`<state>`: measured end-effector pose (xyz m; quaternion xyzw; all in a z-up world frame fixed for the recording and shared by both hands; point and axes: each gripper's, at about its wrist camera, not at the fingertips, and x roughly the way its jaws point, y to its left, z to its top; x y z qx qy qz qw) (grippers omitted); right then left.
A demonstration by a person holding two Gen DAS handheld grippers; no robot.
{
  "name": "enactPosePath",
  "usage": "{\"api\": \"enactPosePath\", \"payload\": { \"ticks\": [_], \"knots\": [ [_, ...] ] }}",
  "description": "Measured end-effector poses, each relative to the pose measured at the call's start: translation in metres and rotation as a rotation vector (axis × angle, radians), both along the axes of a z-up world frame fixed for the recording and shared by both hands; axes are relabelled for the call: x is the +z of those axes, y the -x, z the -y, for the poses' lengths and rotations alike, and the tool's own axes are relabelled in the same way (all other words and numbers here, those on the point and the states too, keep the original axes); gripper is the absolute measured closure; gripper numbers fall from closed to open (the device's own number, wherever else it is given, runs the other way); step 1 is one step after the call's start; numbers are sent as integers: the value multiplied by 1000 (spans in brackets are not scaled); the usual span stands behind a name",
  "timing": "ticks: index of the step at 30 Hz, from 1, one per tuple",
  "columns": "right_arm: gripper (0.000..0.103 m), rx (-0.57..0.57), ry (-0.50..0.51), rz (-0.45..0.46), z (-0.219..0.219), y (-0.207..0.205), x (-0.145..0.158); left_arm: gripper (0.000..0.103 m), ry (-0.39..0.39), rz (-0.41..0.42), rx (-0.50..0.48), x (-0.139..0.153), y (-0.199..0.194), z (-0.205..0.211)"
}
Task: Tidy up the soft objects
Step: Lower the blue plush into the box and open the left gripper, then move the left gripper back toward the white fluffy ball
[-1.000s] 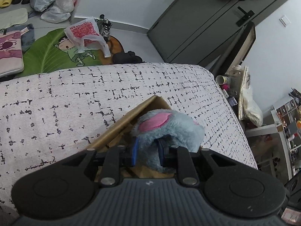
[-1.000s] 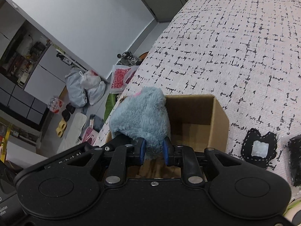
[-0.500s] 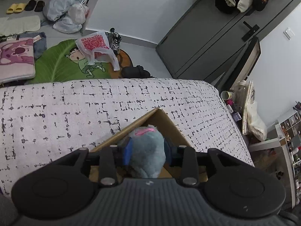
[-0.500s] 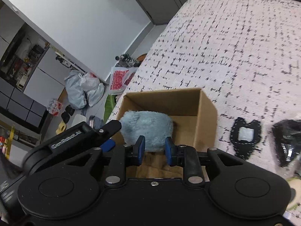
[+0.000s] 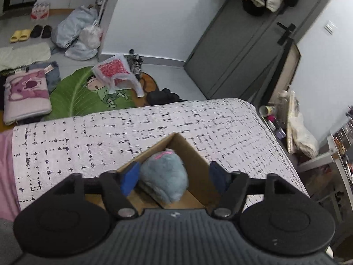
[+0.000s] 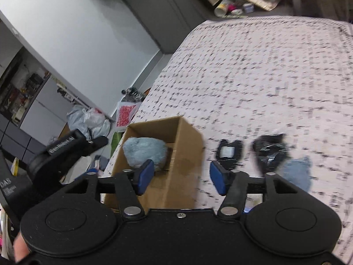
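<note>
A fluffy blue plush toy with a pink patch lies inside the open cardboard box on the bed. My left gripper hovers just above it. Its jaws are opening, and the toy sits low between the blue pads with neither pressing on it. In the right wrist view the same toy rests in the left half of the box. My right gripper is over the box's near right corner, with its jaws opening and nothing gripped.
The bed has a white cover with black dashes. Right of the box lie a black patch with a white centre, a black wrapped item and a blurred pale blue soft piece. Bags and mats clutter the floor beyond the bed.
Both grippers were shut on the blue plush and have let go, leaving it in the box. Both have lifted and drawn back, and the right one has swung to the right.
</note>
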<state>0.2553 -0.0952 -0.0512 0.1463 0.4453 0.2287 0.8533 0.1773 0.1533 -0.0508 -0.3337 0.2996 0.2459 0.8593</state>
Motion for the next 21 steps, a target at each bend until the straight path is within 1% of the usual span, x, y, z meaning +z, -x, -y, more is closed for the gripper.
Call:
{"api": "enactPosePath", "payload": {
  "ticks": [1, 3, 4, 5, 9, 12, 15, 17, 19, 21],
  "knots": [
    [39, -7, 0, 8, 7, 3, 2, 29, -14, -3, -20, 6, 0, 6],
    [29, -19, -3, 19, 19, 7, 7, 28, -43, 0, -69, 13, 1, 17],
    [27, -24, -5, 28, 26, 10, 10, 27, -57, -1, -94, 16, 2, 24],
    [21, -28, -5, 35, 32, 12, 12, 26, -63, -4, -116, 18, 3, 30],
    [8, -35, -2, 68, 53, 23, 21, 26, -44, -4, -205, 24, 9, 54],
    [4, -47, -1, 79, 72, 30, 22, 26, -45, -4, -257, 29, 17, 71],
    [2, -64, -18, 70, 94, 35, 20, 25, -59, -30, -289, 31, 24, 86],
    [2, -76, -28, 67, 107, 39, 19, 23, -63, -57, -315, 31, 27, 93],
    [0, -85, -32, 70, 118, 42, 19, 19, -92, -82, -336, 33, 30, 103],
    [0, -90, -35, 74, 128, 45, 19, 16, -101, -82, -335, 35, 35, 109]
  ]
}}
